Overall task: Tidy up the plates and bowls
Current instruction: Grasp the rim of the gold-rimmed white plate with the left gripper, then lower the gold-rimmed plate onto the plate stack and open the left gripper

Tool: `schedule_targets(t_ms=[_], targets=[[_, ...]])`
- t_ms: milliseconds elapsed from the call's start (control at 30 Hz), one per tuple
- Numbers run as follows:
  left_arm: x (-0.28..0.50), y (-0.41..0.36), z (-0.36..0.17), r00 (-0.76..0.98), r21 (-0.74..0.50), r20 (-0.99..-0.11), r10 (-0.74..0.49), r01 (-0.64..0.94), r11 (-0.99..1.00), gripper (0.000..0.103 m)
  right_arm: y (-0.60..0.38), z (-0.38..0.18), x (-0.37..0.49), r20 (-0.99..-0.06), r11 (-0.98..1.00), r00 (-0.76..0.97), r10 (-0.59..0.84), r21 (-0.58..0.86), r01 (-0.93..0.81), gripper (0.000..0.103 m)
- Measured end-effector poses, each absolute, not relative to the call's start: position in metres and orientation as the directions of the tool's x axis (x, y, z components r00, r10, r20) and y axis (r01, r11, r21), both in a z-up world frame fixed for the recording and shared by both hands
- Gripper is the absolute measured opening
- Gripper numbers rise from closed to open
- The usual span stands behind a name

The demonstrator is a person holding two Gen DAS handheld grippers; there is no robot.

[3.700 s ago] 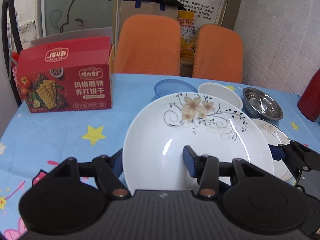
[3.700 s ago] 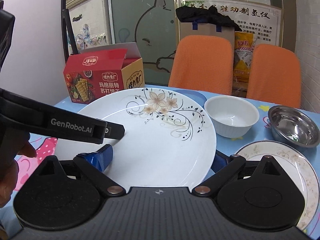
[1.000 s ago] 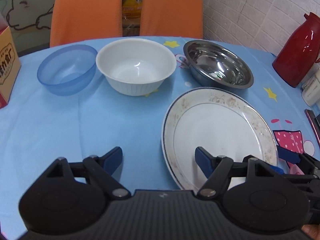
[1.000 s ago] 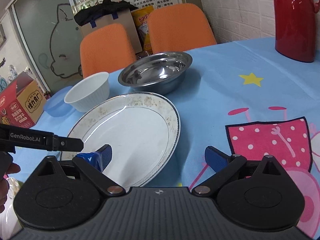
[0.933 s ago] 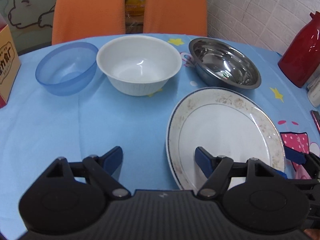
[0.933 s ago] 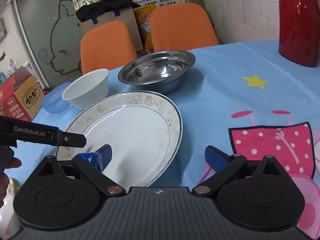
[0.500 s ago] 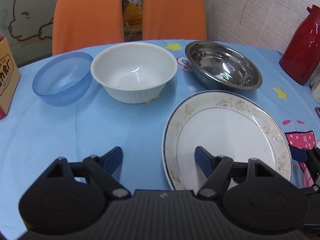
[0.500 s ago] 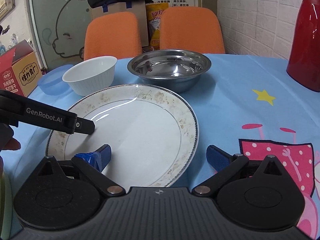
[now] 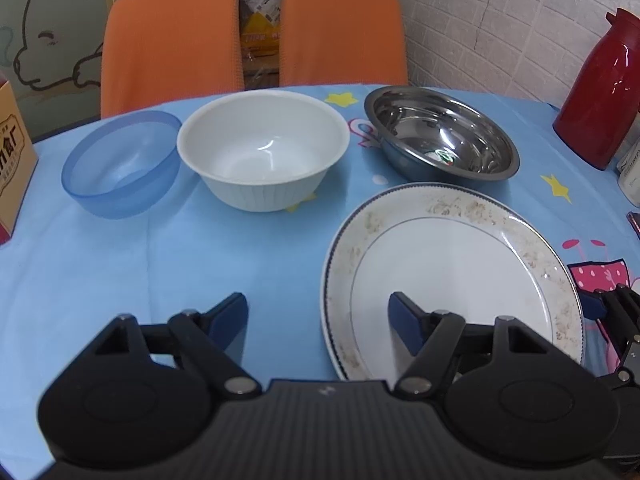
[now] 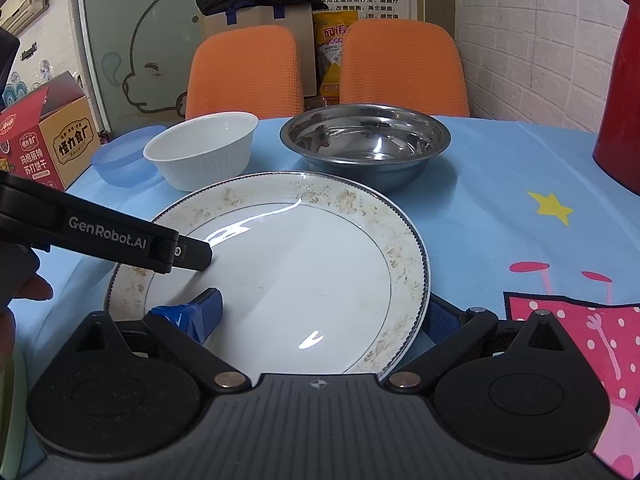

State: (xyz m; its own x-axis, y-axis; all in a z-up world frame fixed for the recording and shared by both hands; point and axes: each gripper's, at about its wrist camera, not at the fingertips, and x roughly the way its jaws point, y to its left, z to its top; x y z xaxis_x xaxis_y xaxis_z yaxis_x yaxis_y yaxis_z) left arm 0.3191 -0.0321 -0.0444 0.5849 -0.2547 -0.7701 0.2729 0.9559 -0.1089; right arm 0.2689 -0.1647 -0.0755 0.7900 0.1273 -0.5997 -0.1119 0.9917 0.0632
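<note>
Two handheld grippers converge on a gold-patterned plate (image 10: 288, 264) lying flat on the blue tablecloth (image 9: 120, 264), in front of a white bowl (image 9: 262, 156) and a steel bowl (image 9: 442, 140). The right gripper (image 10: 324, 316), its jaws just opened wide and not yet pressing, straddles the plate's right rim with one finger above the face and one beyond the edge. The left gripper (image 9: 318, 320) hangs half open across the opposite rim, gripping nothing, so the right looks the better placed to lift
</note>
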Motion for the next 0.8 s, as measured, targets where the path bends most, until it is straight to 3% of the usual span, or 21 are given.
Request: schedule_targets(t_ms=[133,200,500,800], targets=[[0.317,-0.035,-0.043,0.590,-0.101,-0.764,-0.262,0.292,0.951,0.064,-0.164,-0.075,0.269,-0.599,0.991,0.790,0.132,0.063,-0.117,0.090],[0.313,-0.043,-0.041,0.586,-0.097,-0.758,-0.288,0.335,0.937,0.045,-0.161,-0.076,0.269,-0.598,0.991,0.790,0.134,0.056,-0.125,0.090],[0.298,-0.046,-0.035,0.535,-0.144,-0.790,-0.299,0.313,0.939,0.039,-0.164,-0.067,0.254,-0.592,0.988,0.793,0.143,0.132,-0.079,0.088],[0.247,-0.017,-0.009,0.583,-0.145,-0.755,-0.301,0.299,0.943,0.036,-0.136,-0.047,0.205,-0.542,0.989,0.829,0.138,0.114,-0.091,0.089]])
